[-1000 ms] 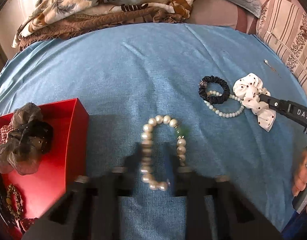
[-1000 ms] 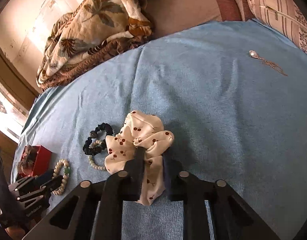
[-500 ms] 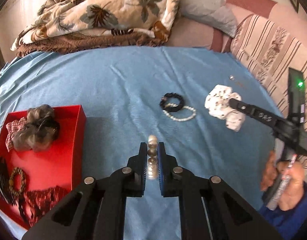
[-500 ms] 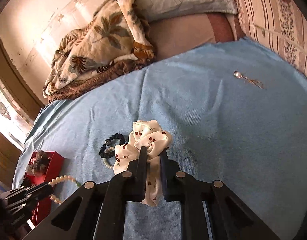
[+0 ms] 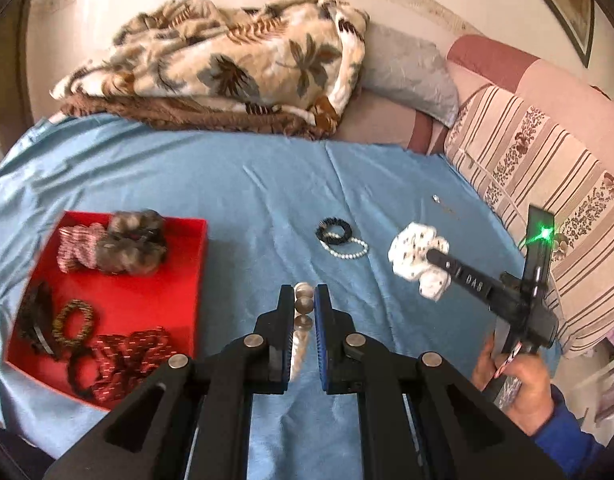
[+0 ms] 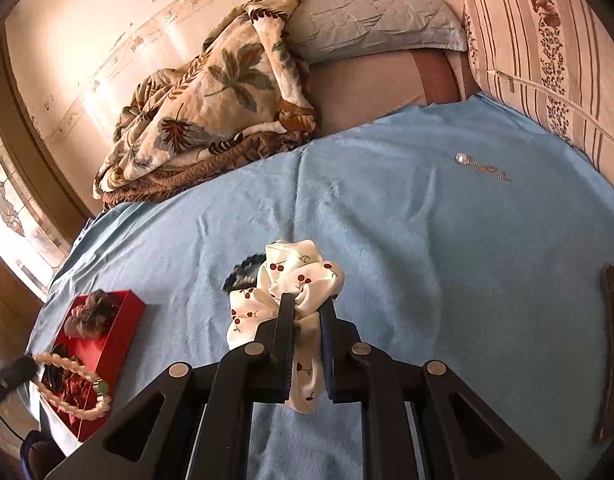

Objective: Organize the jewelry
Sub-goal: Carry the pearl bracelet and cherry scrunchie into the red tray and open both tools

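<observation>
Two grippers [image 5: 304,300] [image 6: 307,308] showing; two pearl bracelets [image 5: 303,312] [image 5: 349,250] showing; one white cherry scrunchie [image 6: 295,284]; one black scrunchie [image 5: 334,231]; one red box [image 5: 147,300]; one pendant chain [image 6: 483,168] lying apart.

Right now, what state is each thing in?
Left tool: shut on pearl bracelet, lifted.
Right tool: shut on cherry scrunchie, lifted.
Red box: open, holding hair ties.
Black scrunchie: lying on blue sheet, overlapping small bead bracelet.
Pendant chain: lying loose.

leaf-print blanket [image 5: 227,68] folded on blue sheet [image 5: 211,184]; grey pillow [image 5: 407,72]; striped cushion [image 5: 539,168]
</observation>
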`<state>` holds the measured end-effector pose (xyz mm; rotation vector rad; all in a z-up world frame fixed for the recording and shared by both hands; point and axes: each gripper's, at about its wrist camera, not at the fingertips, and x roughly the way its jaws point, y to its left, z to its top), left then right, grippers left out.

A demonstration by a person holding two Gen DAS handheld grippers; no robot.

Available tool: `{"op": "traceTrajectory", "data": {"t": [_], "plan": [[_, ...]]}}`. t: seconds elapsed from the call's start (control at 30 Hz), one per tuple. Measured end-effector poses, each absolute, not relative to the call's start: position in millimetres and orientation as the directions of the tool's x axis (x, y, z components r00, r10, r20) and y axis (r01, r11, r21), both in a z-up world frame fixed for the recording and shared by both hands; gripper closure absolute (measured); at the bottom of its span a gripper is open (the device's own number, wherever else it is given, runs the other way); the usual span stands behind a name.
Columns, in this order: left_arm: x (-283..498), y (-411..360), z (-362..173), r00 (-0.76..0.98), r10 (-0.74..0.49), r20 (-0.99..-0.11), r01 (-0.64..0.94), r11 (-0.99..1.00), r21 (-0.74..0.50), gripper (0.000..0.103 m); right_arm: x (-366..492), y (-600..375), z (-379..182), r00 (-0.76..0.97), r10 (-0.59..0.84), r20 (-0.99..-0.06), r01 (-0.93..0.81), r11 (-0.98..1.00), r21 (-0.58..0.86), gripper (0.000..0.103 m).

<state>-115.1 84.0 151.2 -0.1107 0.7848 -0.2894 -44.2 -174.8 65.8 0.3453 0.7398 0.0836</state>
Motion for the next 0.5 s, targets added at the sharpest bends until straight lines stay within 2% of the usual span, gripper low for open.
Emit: {"op": "traceTrajectory", "data": {"t": [0.5], "plan": [[-154.2, 151.2, 175.6, 0.751, -0.238, -0.616, 0.13, 0.968, -0.216, 0.094, -106.5, -114.0, 43.3, 0.694, 0.224, -0.684, -0.025, 0.957, 0.288, 0.09]]}}
